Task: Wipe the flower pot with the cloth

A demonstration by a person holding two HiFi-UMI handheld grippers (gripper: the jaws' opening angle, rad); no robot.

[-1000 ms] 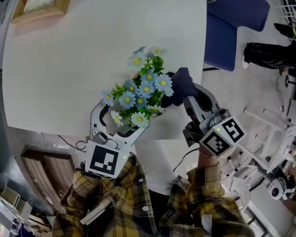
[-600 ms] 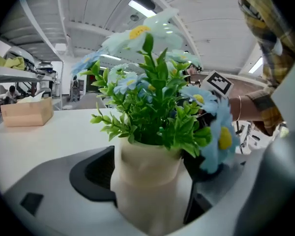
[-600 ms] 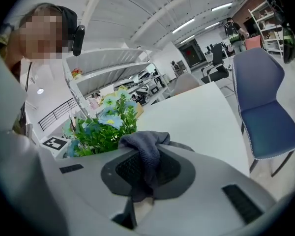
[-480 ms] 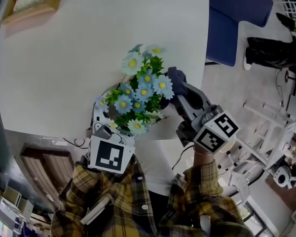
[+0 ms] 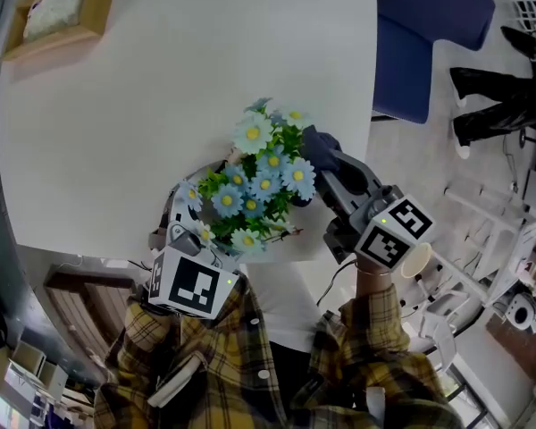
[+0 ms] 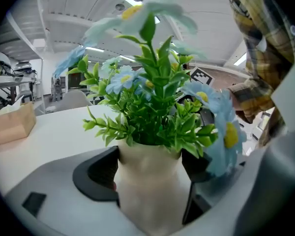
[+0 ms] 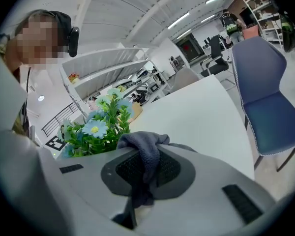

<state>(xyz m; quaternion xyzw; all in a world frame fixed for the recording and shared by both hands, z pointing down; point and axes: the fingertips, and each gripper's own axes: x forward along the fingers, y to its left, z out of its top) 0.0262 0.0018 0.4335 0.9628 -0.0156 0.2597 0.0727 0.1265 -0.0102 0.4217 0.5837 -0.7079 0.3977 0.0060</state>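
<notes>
Only the left gripper view shows the cream flower pot (image 6: 147, 193) itself, clamped at its narrow waist between the dark pads of the left tool (image 6: 150, 173). From the head view, the blue-and-yellow daisies (image 5: 259, 181) hide it completely. The right gripper view shows the right tool (image 7: 142, 170) pinched tight on a grey cloth (image 7: 146, 144), whose bunched end pokes past the tips just beside the blooms; no view tells whether it touches the pot. The pot is held at the near edge of the white counter (image 5: 161, 88), well apart from a wooden tissue box (image 5: 58, 16) at the far corner, with a blue chair (image 5: 429, 34) off to the right. The pot stands upright, its long axis vertical, stems rising toward the head camera.
</notes>
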